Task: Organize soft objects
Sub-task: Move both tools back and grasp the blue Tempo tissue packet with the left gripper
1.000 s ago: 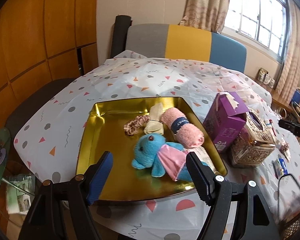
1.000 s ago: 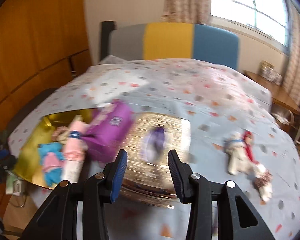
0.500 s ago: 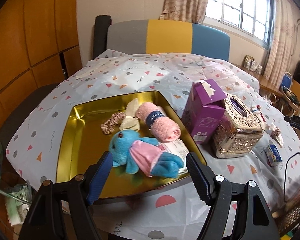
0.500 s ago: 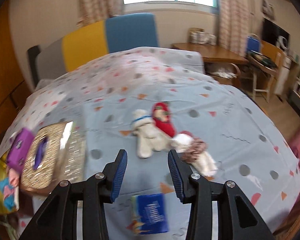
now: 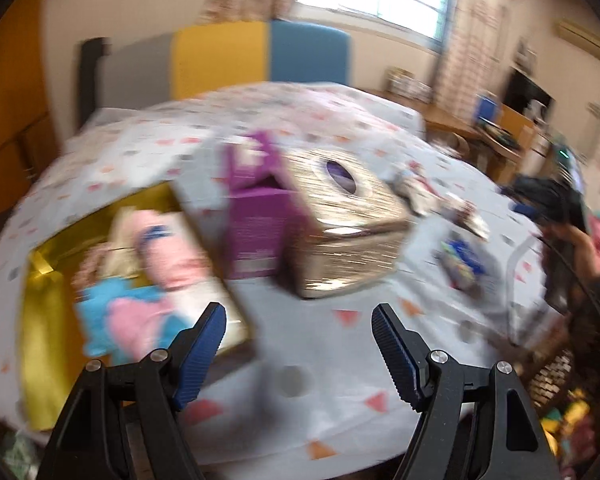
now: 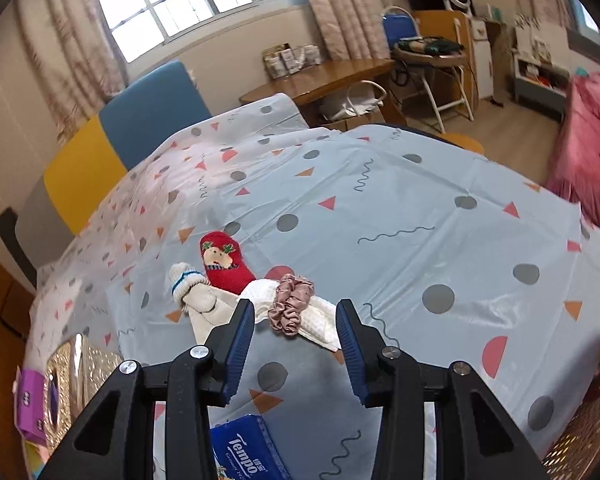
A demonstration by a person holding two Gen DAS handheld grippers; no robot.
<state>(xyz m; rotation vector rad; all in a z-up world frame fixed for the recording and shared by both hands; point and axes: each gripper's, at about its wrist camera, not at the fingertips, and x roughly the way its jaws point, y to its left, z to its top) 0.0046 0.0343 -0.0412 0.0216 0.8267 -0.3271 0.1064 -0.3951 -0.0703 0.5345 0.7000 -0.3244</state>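
Note:
In the right wrist view, my right gripper [image 6: 296, 320] is open and empty, just short of a pink scrunchie [image 6: 290, 302] lying on a white cloth [image 6: 320, 322]. A red Christmas sock [image 6: 222, 264] and a cream sock [image 6: 196, 296] lie just beyond. In the blurred left wrist view, my left gripper [image 5: 298, 334] is open and empty above the tablecloth. To its left a gold tray [image 5: 40, 320] holds a blue and pink plush toy [image 5: 120, 322], a rolled pink towel [image 5: 168, 256] and other soft items.
A purple carton [image 5: 254, 224] and a gold tissue box [image 5: 344, 216] stand right of the tray. A blue Tempo tissue pack [image 6: 246, 454] lies under the right gripper. A colour-block chair [image 6: 112, 148] stands behind the table, a wicker basket [image 6: 580, 440] at lower right.
The left wrist view has swung right, away from the tray towards the boxes, and is now blurred. My right gripper has moved in close to the socks, cloth and scrunchie.

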